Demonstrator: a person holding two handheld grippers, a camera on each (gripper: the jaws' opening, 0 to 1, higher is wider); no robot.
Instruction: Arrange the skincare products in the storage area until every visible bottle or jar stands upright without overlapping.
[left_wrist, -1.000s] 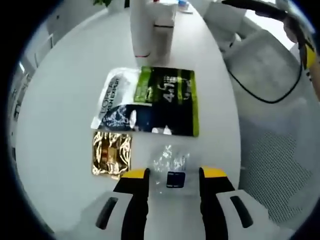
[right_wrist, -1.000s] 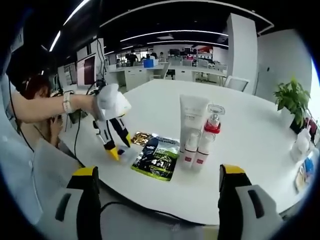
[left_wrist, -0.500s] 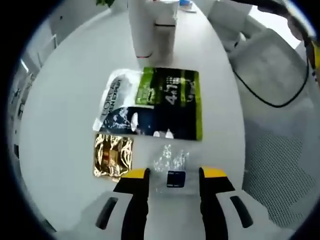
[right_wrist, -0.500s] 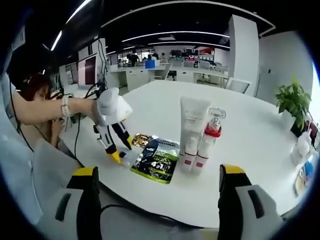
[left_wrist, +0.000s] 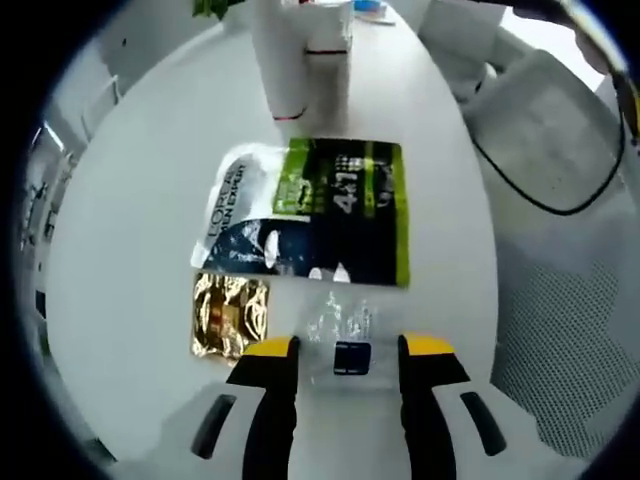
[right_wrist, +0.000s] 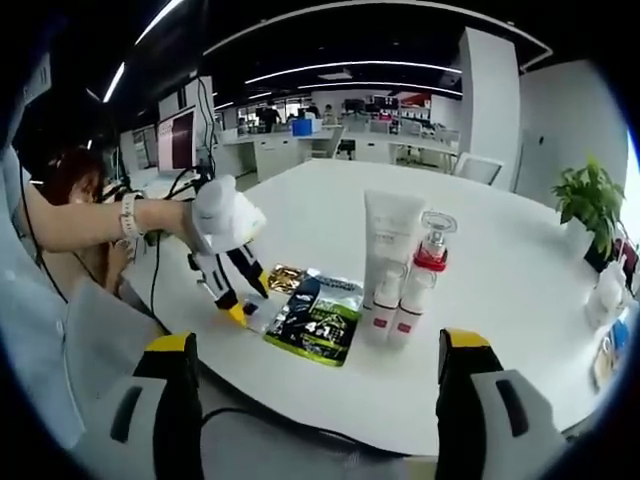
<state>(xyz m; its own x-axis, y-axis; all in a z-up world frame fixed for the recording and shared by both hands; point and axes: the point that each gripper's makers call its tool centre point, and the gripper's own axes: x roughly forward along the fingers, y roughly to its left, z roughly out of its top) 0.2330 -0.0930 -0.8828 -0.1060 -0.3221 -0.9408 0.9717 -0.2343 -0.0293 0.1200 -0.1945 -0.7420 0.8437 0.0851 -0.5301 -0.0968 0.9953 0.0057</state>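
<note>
A small clear item with a dark cap (left_wrist: 342, 340) is lying flat on the white table (left_wrist: 130, 230), low and centre in the left gripper view, and I am holding my left gripper (left_wrist: 341, 349) right over it, jaws spread to either side of the dark cap with gaps showing, not yet pinching. Its clear body is pointing up-frame, away from me, so its long axis is running along the jaws rather than across them; I judge a straight close would catch the cap end. My left gripper is by far the nearer one. Just up-frame a dark green-and-black sachet (left_wrist: 320, 210) is lying flat, a gold foil sachet (left_wrist: 230, 315) is sitting just beside the left jaw, and white containers (left_wrist: 300, 60) are standing at the top edge.

The right gripper view is giving the wider scene: my right gripper (right_wrist: 318, 400) is hanging wide apart and empty at the bottom of the frame, well short of the table edge. Left of centre, the left gripper (right_wrist: 238, 310) is tipping down onto the table beside the sachets. At centre a tall white tube (right_wrist: 390, 235), a clear red-collared pump bottle (right_wrist: 428, 250) and two small white bottles (right_wrist: 392, 305) are standing upright together, detail the left gripper view is cropping. A potted plant (right_wrist: 585, 200) is sitting at the right.
</note>
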